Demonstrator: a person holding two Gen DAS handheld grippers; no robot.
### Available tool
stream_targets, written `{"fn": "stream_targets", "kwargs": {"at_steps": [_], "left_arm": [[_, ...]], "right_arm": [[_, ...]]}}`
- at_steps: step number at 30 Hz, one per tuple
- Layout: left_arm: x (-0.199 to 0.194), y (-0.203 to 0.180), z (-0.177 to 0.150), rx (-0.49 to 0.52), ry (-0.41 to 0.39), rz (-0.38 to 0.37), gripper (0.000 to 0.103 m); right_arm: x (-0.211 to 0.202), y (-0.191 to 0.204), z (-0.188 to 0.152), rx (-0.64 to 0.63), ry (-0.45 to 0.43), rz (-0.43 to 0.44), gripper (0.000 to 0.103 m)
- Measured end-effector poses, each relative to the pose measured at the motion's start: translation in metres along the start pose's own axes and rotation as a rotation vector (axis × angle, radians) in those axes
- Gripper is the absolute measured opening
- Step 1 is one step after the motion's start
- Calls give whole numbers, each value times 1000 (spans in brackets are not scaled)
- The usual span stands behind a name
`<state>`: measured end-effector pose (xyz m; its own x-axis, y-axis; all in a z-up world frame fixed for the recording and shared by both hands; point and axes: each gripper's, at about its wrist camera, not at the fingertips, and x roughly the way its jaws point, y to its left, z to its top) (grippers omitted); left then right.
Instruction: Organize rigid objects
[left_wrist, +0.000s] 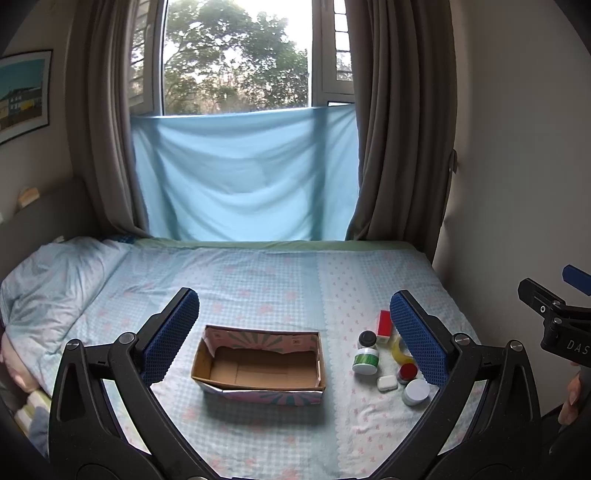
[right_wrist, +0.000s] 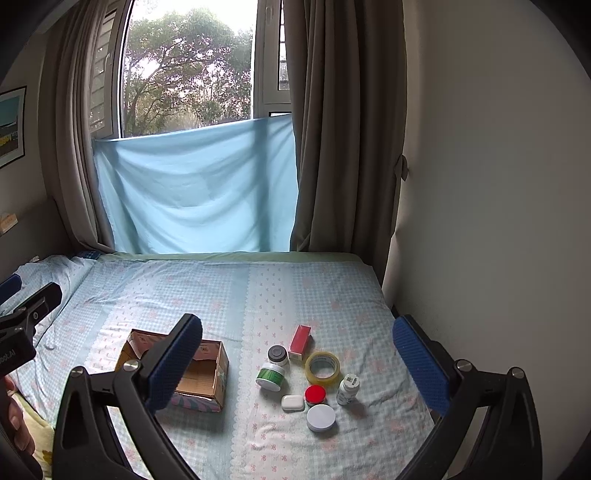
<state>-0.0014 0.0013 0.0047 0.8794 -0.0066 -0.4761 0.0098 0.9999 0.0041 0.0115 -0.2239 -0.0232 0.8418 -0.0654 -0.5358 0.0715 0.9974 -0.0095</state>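
Observation:
An empty open cardboard box sits on the bed. To its right lies a cluster of small items: a red box, a black-lidded jar, a green-labelled jar, a tape roll, a white bottle, a red-lidded jar, a small white case and a white-lidded jar. My left gripper is open and empty above the box. My right gripper is open and empty above the cluster.
The bed has a blue checked sheet, with a pillow at the left. A wall runs along the right. Curtains and a blue cloth hang at the window behind.

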Motion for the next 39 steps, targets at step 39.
{"fn": "stream_targets", "kwargs": {"at_steps": [39], "left_arm": [[-2, 9, -2, -20, 4, 5, 103]], "right_arm": [[-3, 4, -5, 2, -8, 2, 103]]}}
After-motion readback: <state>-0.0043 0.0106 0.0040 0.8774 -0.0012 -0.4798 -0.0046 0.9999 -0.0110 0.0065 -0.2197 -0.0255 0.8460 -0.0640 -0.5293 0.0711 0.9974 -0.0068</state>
